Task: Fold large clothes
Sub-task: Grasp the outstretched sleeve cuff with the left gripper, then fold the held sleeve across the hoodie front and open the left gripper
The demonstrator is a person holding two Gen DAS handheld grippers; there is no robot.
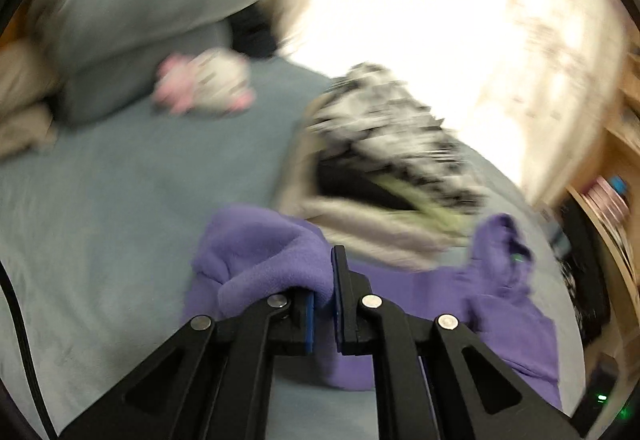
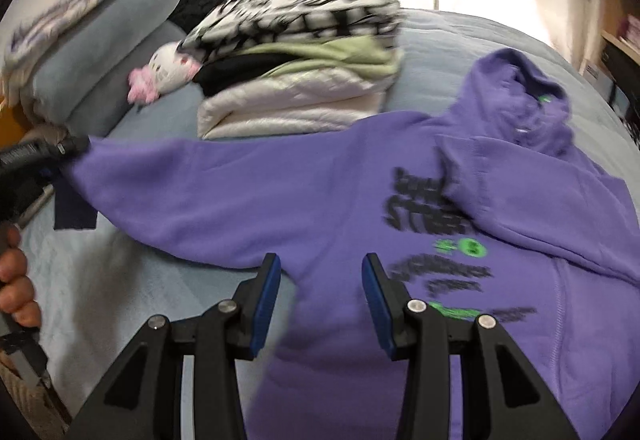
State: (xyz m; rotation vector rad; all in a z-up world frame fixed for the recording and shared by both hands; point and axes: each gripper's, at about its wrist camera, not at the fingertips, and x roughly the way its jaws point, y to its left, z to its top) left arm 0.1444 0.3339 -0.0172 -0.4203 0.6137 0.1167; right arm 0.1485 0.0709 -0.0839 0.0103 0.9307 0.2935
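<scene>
Hoodie: the purple hoodie (image 2: 328,200) lies spread on the blue-grey bed (image 2: 120,280), print side up, hood toward the window.
Left gripper: the left gripper (image 1: 323,292) is pinched tight on the end of the hoodie's sleeve.
Right gripper: the right gripper (image 2: 320,280) hangs over the hoodie's body with its jaws apart, holding nothing.
Pile: a stack of folded clothes (image 2: 296,80) sits just past the hoodie.
Toy: a pink and white plush toy (image 2: 164,72) lies beside the pile.

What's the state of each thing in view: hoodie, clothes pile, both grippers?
Purple hoodie: spread print-up on the bed, one sleeve pulled out sideways.
Left gripper: shut on the sleeve cuff.
Right gripper: open, over the hoodie, holding nothing.
Clothes pile: folded, stacked.
</scene>
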